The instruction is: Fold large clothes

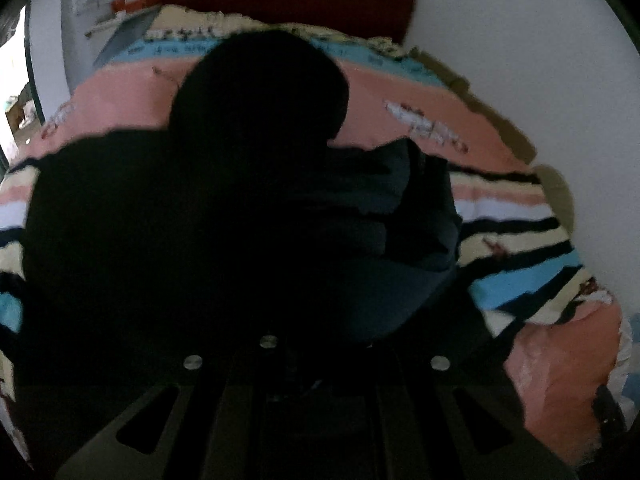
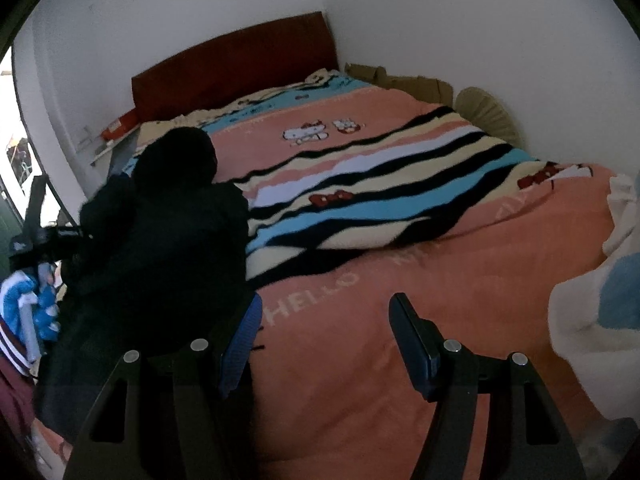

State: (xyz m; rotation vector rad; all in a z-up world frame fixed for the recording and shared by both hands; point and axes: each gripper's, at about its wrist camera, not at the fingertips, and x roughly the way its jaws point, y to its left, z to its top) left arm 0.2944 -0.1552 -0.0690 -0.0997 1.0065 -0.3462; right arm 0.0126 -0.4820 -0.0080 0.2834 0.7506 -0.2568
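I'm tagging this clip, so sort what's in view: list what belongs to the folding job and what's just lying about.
Job:
black hooded garment
left gripper
right gripper

Lying about:
Hello Kitty blanket
dark red headboard
blue and white cloth

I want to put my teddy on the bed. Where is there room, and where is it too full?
The pink blanket is bare in front of the open right gripper, between the black hooded garment and the white and blue cloth. The striped part near the headboard is free too. The left side is crowded: the garment lies there, hiding the left gripper's fingers.
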